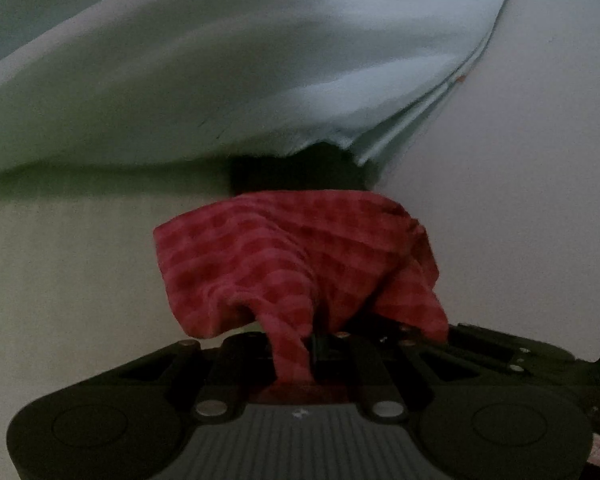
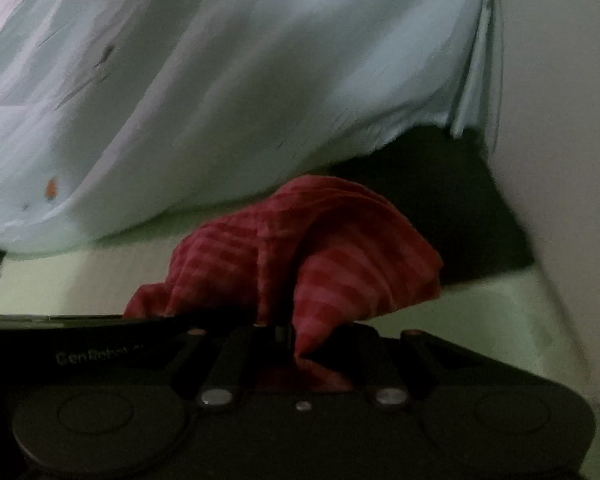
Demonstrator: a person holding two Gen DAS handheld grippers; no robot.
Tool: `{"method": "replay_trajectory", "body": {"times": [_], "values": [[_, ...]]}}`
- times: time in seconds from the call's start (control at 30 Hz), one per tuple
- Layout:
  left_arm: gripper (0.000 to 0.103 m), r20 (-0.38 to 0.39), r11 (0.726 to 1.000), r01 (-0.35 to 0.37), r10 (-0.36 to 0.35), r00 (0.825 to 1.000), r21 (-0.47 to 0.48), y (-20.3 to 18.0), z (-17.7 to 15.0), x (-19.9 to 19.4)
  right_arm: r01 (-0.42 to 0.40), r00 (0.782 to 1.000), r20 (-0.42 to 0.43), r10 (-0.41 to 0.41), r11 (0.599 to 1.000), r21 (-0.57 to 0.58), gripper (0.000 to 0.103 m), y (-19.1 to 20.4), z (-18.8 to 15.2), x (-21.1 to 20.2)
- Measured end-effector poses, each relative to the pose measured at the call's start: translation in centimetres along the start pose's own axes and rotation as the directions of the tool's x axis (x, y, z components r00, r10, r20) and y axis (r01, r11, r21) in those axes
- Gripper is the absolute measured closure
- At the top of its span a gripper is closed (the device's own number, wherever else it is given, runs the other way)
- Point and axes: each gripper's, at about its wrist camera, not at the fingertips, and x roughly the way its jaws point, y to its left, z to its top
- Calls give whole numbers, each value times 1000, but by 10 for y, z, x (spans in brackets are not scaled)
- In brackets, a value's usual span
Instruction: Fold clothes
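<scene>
Pale surface [image 1: 80, 280], dim | pale sheet [image 1: 220, 60] at 12 o'clock | red cloth [image 1: 300, 256] bunched at centre | left gripper [image 1: 320, 344], right gripper [image 2: 288, 336] both pinched on cloth | advice: keep tension even, corners level.

Both grippers' fingertips buried under bunched red checked cloth [image 1: 296, 256]; pale fabric [image 2: 228, 80] motion-blurred, edges cropped.

Pale lettering [image 2: 100, 358] stands on the black bar at the left of the right wrist view, on the housing of the other claw; it starts "Gen" and blurs after that. Nothing readable shows in the left wrist view.
</scene>
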Motion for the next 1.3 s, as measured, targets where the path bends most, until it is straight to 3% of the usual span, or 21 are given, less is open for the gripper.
{"method": "replay_trajectory", "body": {"times": [0.27,0.3,0.33,0.37,0.4,0.47,0.57,0.6,0.67,0.93,1.1,1.3], "values": [[87,91,999,29,-33,995,46,-22,72,73,88,991,114,-76,990,-107,91,-58,95,43],[78,92,999,29,-32,995,41,-22,76,83,108,988,122,-95,989,-100,91,-66,103,51],[62,83,1000,3,-5,997,26,-19,79,93,130,985,123,-119,988,-89,89,-74,107,60],[51,70,999,-36,36,997,7,-16,80,102,157,982,121,-147,985,-74,81,-83,110,72],[34,58,997,-76,76,995,-8,-12,80,109,187,977,116,-180,981,-55,59,-93,112,84],[31,37,990,-141,142,989,-26,-2,76,118,261,963,68,-261,965,9,39,-113,107,109],[20,-5,985,-175,175,985,0,13,65,113,312,949,-1,-314,944,103,36,-134,95,120],[19,-11,983,-185,185,983,6,17,62,110,307,951,5,-310,943,130,27,-137,88,115],[18,-22,980,-196,197,980,30,21,52,97,302,951,10,-308,939,162,20,-139,75,103],[12,48,962,-178,172,984,209,-1,13,34,308,950,7,-313,937,166,17,-115,21,30],[10,103,922,-174,147,984,345,-25,-24,-10,304,951,13,-310,941,150,17,-93,-9,-20],[7,75,913,-134,113,991,386,-35,-67,-47,283,958,7,-287,946,160,17,-64,-45,-64]]}}
